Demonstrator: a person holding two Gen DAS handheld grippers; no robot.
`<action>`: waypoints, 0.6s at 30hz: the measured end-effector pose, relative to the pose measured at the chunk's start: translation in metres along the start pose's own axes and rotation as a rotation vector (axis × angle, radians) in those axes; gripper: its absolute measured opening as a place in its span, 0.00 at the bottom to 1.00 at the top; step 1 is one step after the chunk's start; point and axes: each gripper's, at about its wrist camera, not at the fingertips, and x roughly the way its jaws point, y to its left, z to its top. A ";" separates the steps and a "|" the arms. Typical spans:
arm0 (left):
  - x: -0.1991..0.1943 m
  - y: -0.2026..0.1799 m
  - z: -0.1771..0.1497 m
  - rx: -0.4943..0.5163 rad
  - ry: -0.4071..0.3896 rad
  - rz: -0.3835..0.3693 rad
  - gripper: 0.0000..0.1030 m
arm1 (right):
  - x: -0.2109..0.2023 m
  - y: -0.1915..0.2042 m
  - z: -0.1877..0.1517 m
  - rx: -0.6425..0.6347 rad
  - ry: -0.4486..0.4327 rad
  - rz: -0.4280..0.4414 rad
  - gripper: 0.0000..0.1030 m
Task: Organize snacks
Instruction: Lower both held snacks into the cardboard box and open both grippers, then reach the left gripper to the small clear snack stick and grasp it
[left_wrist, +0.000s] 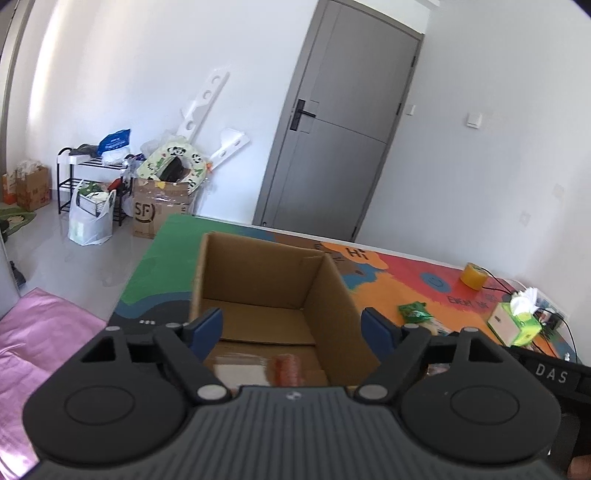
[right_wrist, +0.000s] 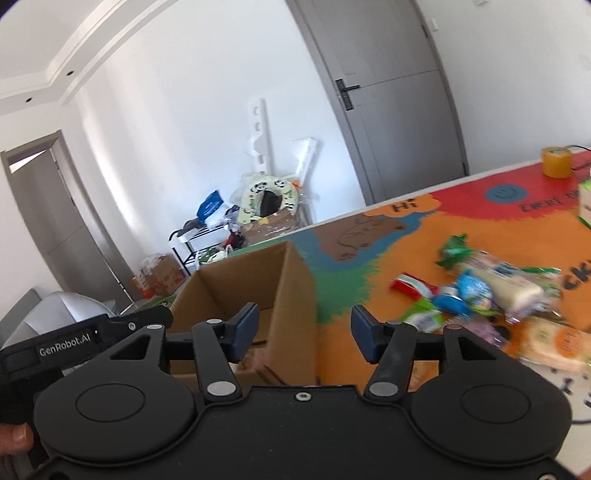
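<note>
An open cardboard box stands on the colourful table mat. On its floor lie a pale packet and a blurred orange-red snack. My left gripper hangs above the box's near side, open, its blue pads wide apart with nothing between them. The right wrist view has the same box at left and a heap of wrapped snacks at right. My right gripper is open over the box's right wall, holding nothing. A single green packet lies on the mat.
A yellow tape roll and a green tissue box sit at the table's far right, with black cables beside them. Beyond the table are a grey door, a black shelf rack and cartons on the floor. A pink cloth lies at left.
</note>
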 end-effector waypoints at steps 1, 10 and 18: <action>0.000 -0.003 -0.001 0.003 0.003 -0.002 0.79 | -0.005 -0.004 -0.001 0.012 -0.001 0.000 0.56; -0.005 -0.034 -0.014 0.042 0.022 -0.033 0.87 | -0.038 -0.035 -0.006 0.048 -0.042 -0.074 0.70; -0.004 -0.065 -0.022 0.074 0.036 -0.079 0.88 | -0.066 -0.059 -0.009 0.053 -0.078 -0.129 0.90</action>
